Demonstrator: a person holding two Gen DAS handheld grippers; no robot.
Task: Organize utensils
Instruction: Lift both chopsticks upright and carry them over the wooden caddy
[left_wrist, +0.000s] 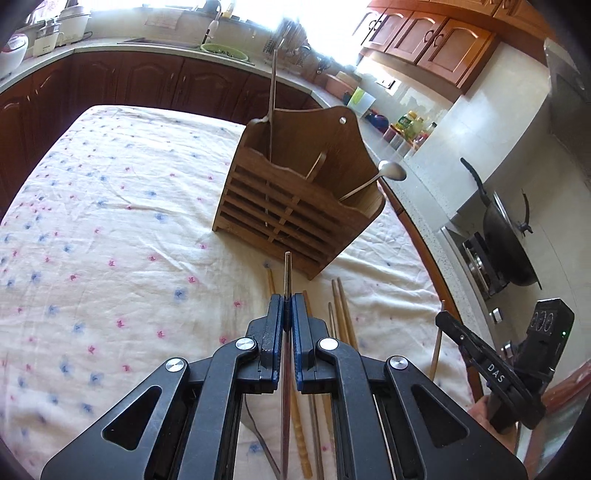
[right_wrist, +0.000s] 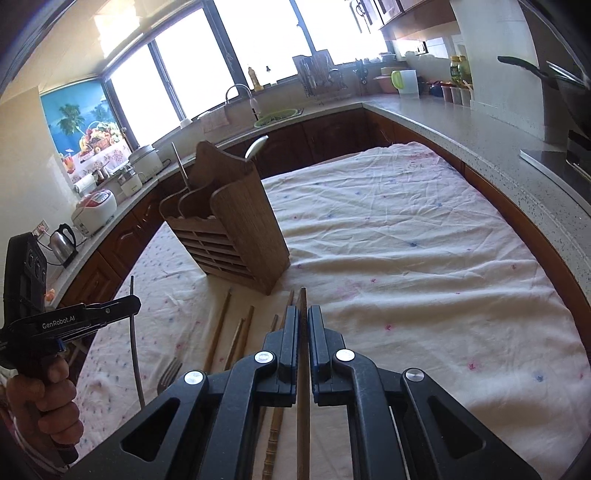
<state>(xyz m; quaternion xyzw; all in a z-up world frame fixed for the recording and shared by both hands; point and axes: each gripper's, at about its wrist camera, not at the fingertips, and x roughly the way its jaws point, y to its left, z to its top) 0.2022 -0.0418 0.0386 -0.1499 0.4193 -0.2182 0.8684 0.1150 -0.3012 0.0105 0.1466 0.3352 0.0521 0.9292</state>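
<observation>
You are in the carrying step: each claw has one utensil pinched, and both are off the bench and aimed at the slatted brown wooden utensil holder (left_wrist: 295, 199) standing on the white flower-print cloth (left_wrist: 110, 221) that covers the bench.

Your left claw (left_wrist: 288, 306) is closed tight on a thin shiny metal chopstick (left_wrist: 287, 269), whose tip pokes out just past the pads toward the front of the holder. Your right claw (right_wrist: 303, 321) is clamped on a dark brown wooden chopstick (right_wrist: 303, 299), its end likewise jutting a little beyond the jaws. Both claws point forward and downward, with the held sticks running back under the claw bodies.

The holder already has a long metal stick (left_wrist: 272, 96) upright in its left compartment and a steel spoon (left_wrist: 391, 171) leaning out of the right one. Several pale wooden chopsticks (left_wrist: 341, 306) and a metal fork (right_wrist: 168, 373) lie loose on the cloth near the holder's front.

The next move, as I judge it, calls for tipping each stick steeper and lifting it over the scalloped front rim so it drops into a compartment, not against the slats. Work one side at a time; the two claws are close together, and your left hand (right_wrist: 44, 398) on its grip sits just beside the right claw's path.
</observation>
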